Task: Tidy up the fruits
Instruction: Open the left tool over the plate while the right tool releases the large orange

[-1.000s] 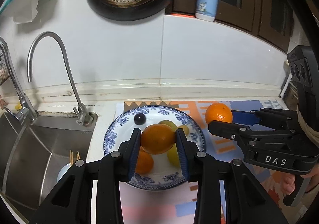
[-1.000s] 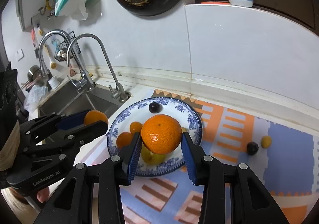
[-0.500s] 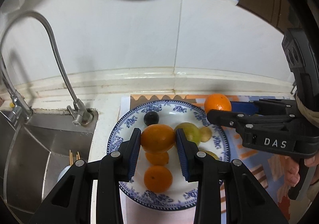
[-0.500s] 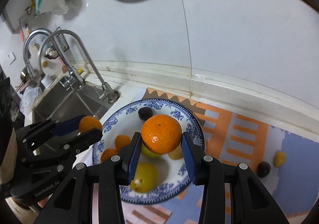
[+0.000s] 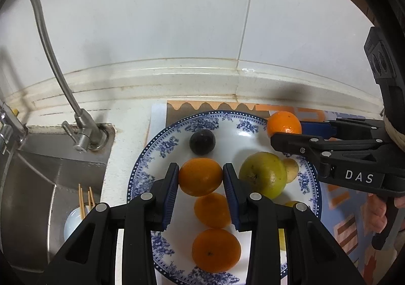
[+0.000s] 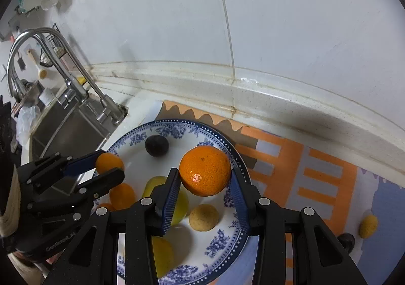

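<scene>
mostly the lower part of both views is filled by the black arms of the grippers, so the near edge of the blue-patterned plate (image 5: 141,171) is covered. in the left wrist view the left gripper (image 5: 201,181) pinches a small orange (image 5: 200,176) between its blue pads, over the middle of the plate. two more oranges lie under it; the nearer one (image 5: 216,250) shows fully, the other one (image 5: 212,210) is half hidden behind the held fruit and the right finger. a dark plum (image 5: 202,141) lies toward the far rim, and a green apple (image 5: 263,174) sits on the right side with a small yellowish fruit (image 5: 290,169) touching it, partly behind it. the right gripper enters from the right in this view and covers the plate rim there; its orange is seen only as an upper half.

the right wrist view shows that fruit whole: the right gripper (image 6: 205,179) clamps a bigger orange (image 6: 205,170) over the far right rim of the plate. whether it touches the plate, i cannot tell. this view also shows things that the other one does not: on the coloured mat (image 6: 316,171), well apart from the plate, a second yellow fruit (image 6: 368,226) and beside it a dark fruit (image 6: 346,239) cut off by the gripper arm. the yellow-green fruits under the left finger here are blurred. a sink (image 5: 33,183) with a tap (image 5: 63,82) is left of the plate.
</scene>
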